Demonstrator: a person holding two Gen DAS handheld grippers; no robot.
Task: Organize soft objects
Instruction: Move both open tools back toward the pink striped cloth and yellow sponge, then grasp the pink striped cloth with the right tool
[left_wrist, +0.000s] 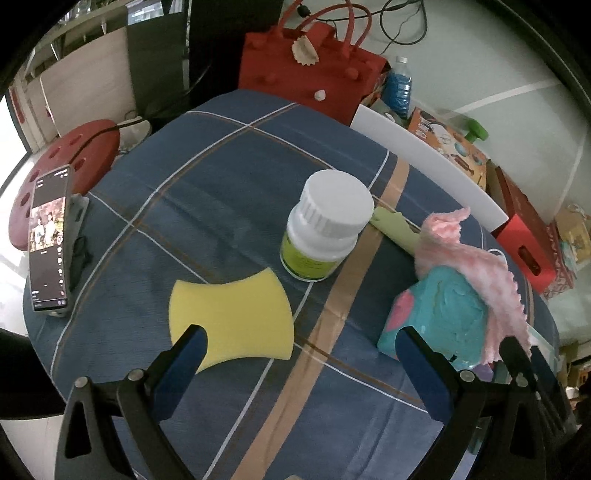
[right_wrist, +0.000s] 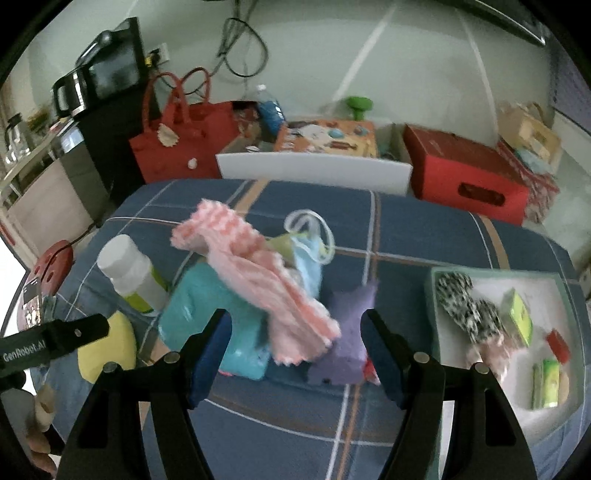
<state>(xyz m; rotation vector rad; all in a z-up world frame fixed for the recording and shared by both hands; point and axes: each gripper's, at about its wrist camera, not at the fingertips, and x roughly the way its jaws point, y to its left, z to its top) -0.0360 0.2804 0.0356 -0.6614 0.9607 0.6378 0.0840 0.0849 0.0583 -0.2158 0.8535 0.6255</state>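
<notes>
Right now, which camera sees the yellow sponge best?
The left wrist view: the yellow sponge lies whole and sharp on the blue cloth, just ahead of the open left gripper. The right wrist view catches only a blurry edge at its left side.

A white-capped bottle (left_wrist: 325, 225) stands upright on the plaid surface (left_wrist: 221, 177); a lit phone (left_wrist: 50, 240) leans at its left edge.

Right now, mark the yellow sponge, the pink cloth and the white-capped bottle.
yellow sponge (left_wrist: 231, 319), left wrist view, middle of its top face.
pink cloth (right_wrist: 266, 286), right wrist view, middle fold.
white-capped bottle (left_wrist: 334, 201), left wrist view, cap top.
</notes>
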